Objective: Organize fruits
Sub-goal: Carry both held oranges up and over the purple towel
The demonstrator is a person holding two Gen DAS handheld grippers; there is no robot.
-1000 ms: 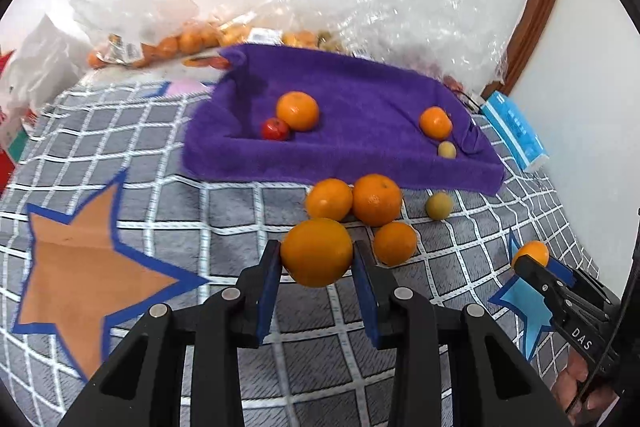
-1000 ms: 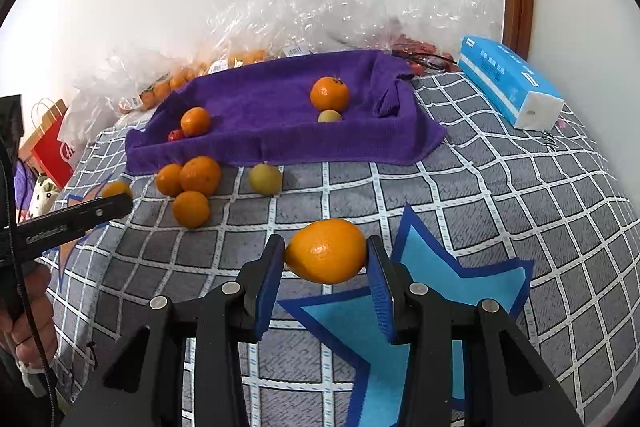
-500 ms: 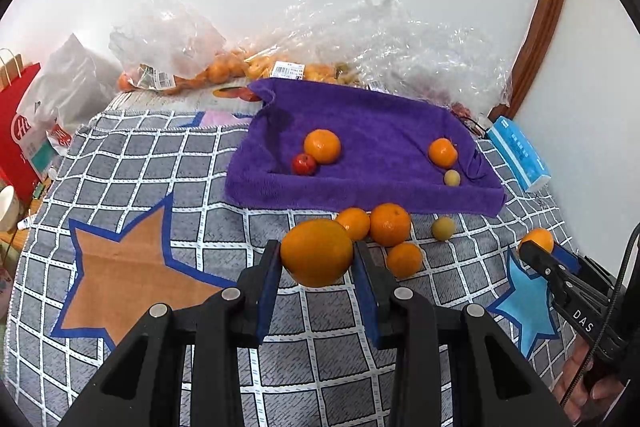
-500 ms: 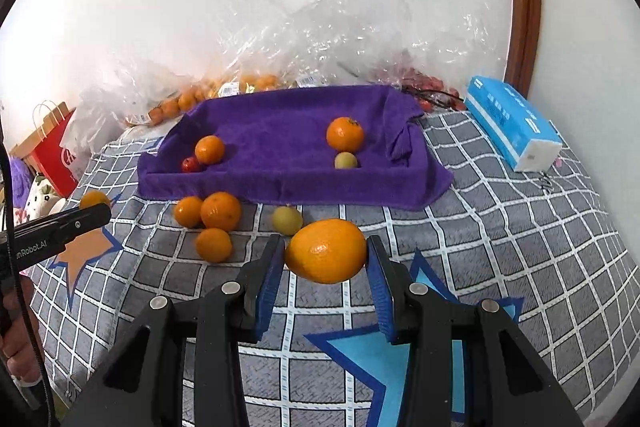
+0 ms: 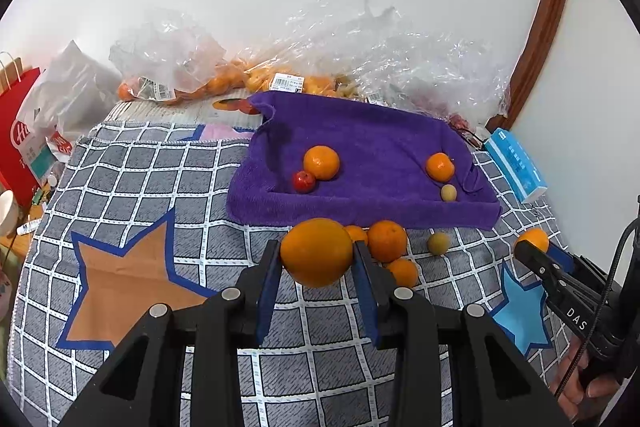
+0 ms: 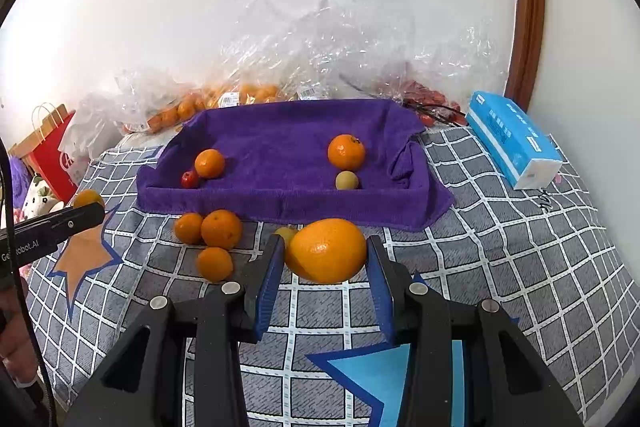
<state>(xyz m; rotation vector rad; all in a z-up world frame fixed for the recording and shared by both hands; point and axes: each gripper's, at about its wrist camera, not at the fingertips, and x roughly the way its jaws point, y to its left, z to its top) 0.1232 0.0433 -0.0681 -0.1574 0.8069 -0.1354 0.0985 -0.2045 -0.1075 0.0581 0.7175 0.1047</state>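
Left wrist view: your left gripper fingers clamped orange; right gripper fingers clamped second orange. Purple towel tray lay beyond fingertips; you needed level carry, gentle release inside.

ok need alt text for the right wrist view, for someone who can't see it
The right gripper holds a large orange between its blue pads above a grey checked cloth. Behind it a purple towel tray holds four small fruits, with more loose oranges in front of the tray.
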